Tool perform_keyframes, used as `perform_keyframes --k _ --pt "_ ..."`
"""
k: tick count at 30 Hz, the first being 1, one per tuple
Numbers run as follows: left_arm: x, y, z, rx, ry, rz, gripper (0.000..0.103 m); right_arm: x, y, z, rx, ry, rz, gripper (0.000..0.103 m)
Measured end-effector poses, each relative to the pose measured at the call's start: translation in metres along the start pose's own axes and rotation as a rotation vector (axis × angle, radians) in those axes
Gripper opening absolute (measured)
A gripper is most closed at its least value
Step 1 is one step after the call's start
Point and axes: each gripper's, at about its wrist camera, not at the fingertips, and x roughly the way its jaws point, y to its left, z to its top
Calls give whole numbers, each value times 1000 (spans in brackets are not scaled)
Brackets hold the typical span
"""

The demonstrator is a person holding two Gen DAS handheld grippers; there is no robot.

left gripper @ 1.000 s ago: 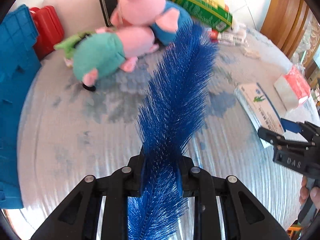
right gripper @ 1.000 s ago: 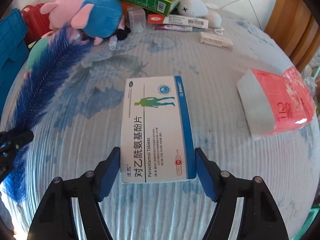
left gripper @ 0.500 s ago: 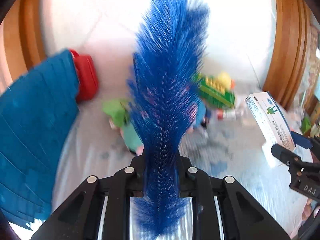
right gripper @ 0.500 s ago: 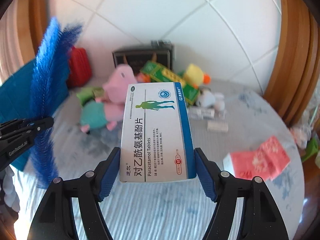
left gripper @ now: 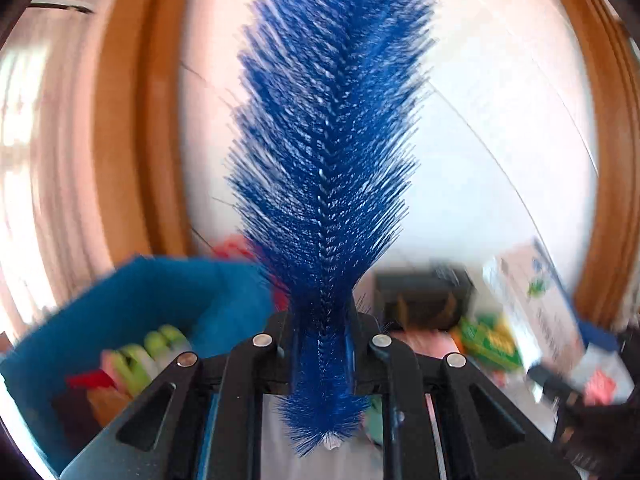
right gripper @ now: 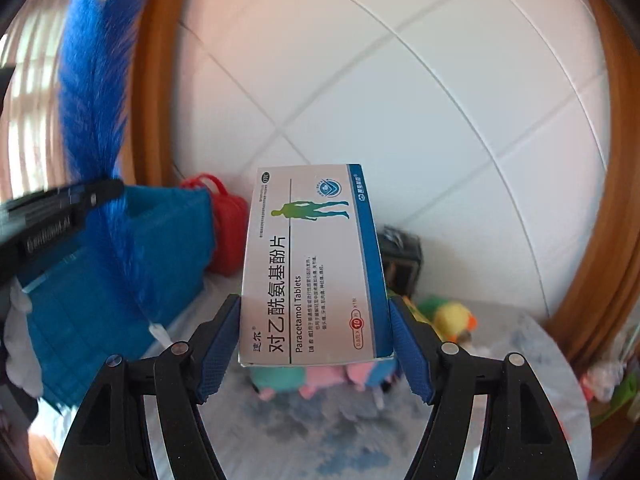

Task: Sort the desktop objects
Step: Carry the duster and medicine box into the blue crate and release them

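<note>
My left gripper (left gripper: 320,330) is shut on a long blue bristle brush (left gripper: 326,152), which stands up high in front of the wall. The same brush (right gripper: 96,128) and left gripper (right gripper: 72,204) show at the left of the right wrist view. My right gripper (right gripper: 316,336) is shut on a white and blue box of paracetamol tablets (right gripper: 312,264), lifted well above the table; that box (left gripper: 536,308) appears blurred at the right of the left wrist view. A blue storage bin (left gripper: 140,312) holding several items lies low on the left; the bin (right gripper: 120,272) sits behind the brush.
A red case (right gripper: 228,228) stands by the bin. Plush toys (right gripper: 320,376), a yellow duck toy (right gripper: 454,318), a green box (left gripper: 488,344) and a dark box (right gripper: 400,260) lie on the pale patterned table (right gripper: 320,432). A white tiled wall with wooden frames stands behind.
Both grippers have risen steeply from the table with the brush and the tablet box still held, and tilted upward. The views now show wall where the tabletop was.
</note>
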Motion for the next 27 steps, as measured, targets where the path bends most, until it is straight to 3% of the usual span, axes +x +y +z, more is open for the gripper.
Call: perform_keyframes --k 3,6,11,16,21,27 --pt "-18 54 52 -26 -79 54 16 -1 44 40 -23 -45 35 72" --pt "-27 103 89 -27 -78 106 16 1 90 81 -26 -78 71 72" --pt "-27 182 112 -23 -43 200 16 20 173 134 -21 -105 146 72" --pt "-6 252 89 -18 75 264 16 39 259 162 -54 -101 192 72" --pt "35 300 51 -37 212 274 16 65 328 160 -87 -42 223 72" --pt "68 327 6 -52 310 248 16 103 370 153 -104 36 197 72"
